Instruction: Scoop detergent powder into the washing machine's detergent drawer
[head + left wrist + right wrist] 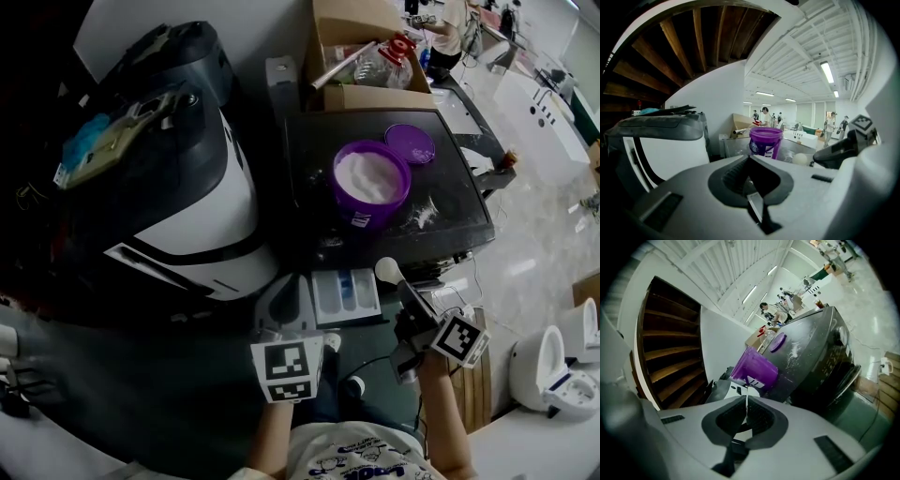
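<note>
A purple tub point(370, 183) full of white powder stands on the dark washing machine's top point(309, 169), with its purple lid point(410, 143) lying beside it. Below the machine's front edge, the detergent drawer point(345, 296) is pulled out and shows a blue compartment. My right gripper point(408, 302) is shut on the handle of a white scoop point(387, 270), whose bowl hangs just right of the drawer. The right gripper view shows the scoop point(751, 391) pointing at the tub point(754, 366). My left gripper point(281, 309) is left of the drawer with its jaws closed. I see nothing in them.
A large white and black appliance point(187, 216) fills the left side. Behind the washer, a cardboard box point(361, 56) holds a clear jar. White toilets point(553, 366) stand on the floor at the right. Spilled powder point(424, 216) lies on the washer's top.
</note>
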